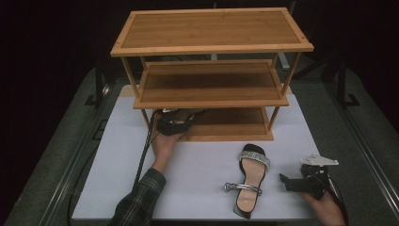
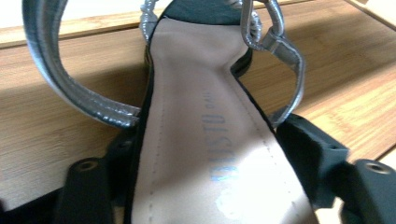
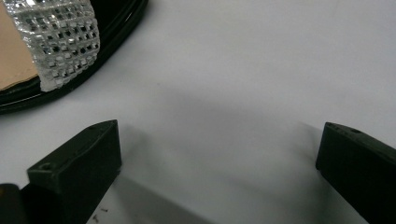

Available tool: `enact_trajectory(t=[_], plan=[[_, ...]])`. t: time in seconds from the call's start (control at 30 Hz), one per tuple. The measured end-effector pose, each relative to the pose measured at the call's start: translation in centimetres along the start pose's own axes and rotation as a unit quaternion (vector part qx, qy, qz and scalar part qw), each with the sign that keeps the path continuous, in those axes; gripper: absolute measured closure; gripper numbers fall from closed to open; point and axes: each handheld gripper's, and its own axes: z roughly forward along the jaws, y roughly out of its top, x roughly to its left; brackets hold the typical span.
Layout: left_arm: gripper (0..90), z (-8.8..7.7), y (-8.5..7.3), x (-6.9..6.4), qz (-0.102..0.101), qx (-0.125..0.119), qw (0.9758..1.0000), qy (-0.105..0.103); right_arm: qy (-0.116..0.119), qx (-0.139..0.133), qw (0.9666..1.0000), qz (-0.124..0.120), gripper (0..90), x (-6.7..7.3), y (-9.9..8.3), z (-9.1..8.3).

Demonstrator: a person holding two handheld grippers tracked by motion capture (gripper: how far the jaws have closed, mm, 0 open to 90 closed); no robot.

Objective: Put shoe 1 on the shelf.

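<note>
Left tongs (image 2: 205, 172) astride sandal (image 2: 201, 116), on bottom shelf (image 2: 46, 126)

A white table (image 1: 197, 165) sits on a grey carpeted floor (image 1: 56, 155), with darkness from 9 through 12 to 3 o'clock. At 12 o'clock on it stands a three-tier bamboo shelf rack (image 1: 211, 44), lit from above.

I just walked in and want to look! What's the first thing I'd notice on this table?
Most striking is the tall three-tier bamboo shoe rack at the back of the white table. In front of it, right of centre, lies a black sandal with a sparkly rhinestone band and silver strap. At the rack's bottom shelf, the left gripper has a matching black sandal with silver straps between its jaws.
</note>
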Motion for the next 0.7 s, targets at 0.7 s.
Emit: enact_trajectory(t=[0.7], plan=[[39.3, -4.9, -2.3, 0.9, 0.018, -0.012, 0.9994, -0.028, 0.0, 0.0, 1.0, 0.0, 0.0, 0.0, 0.0, 0.0]])
